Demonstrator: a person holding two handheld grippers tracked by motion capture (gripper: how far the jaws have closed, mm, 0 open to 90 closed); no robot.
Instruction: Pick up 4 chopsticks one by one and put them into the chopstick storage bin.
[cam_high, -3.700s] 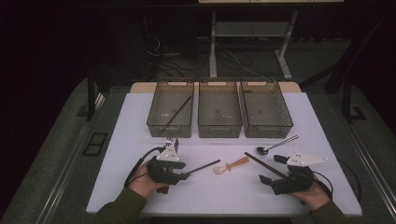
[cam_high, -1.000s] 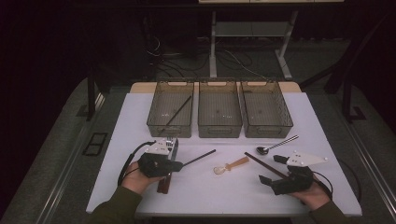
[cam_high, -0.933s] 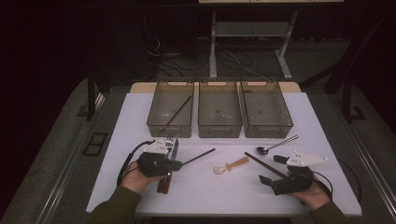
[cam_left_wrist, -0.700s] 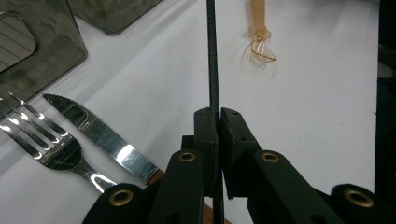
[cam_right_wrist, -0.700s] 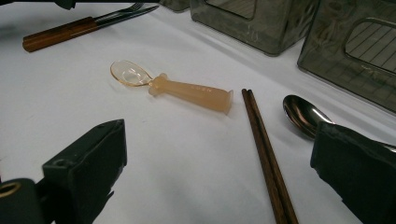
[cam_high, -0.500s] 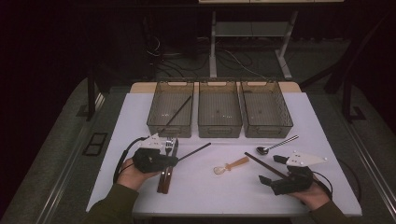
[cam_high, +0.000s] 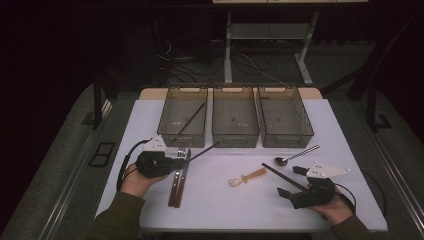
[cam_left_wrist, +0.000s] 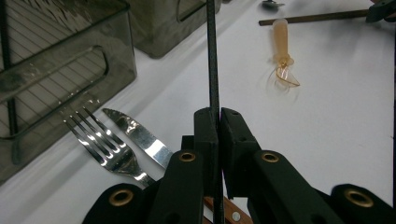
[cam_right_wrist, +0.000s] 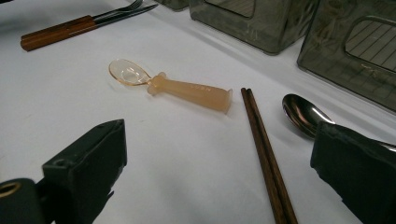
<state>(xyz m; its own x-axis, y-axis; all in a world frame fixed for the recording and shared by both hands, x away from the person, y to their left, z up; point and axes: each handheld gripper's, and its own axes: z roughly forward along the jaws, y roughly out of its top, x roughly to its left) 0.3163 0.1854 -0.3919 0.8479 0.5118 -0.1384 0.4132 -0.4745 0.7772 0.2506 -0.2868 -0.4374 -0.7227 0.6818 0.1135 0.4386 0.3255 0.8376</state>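
My right gripper rests near-right on the white tabletop, jaws spread, empty. Left gripper has jaws pinching a thin black chopstick, tip toward the far-left smoky plastic bin. Grip's narrow; rod could pivot and miss.

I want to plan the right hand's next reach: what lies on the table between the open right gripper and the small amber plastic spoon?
In the right gripper view, only bare white table lies between the right gripper and the amber spoon. The brown chopsticks run alongside, to the right.
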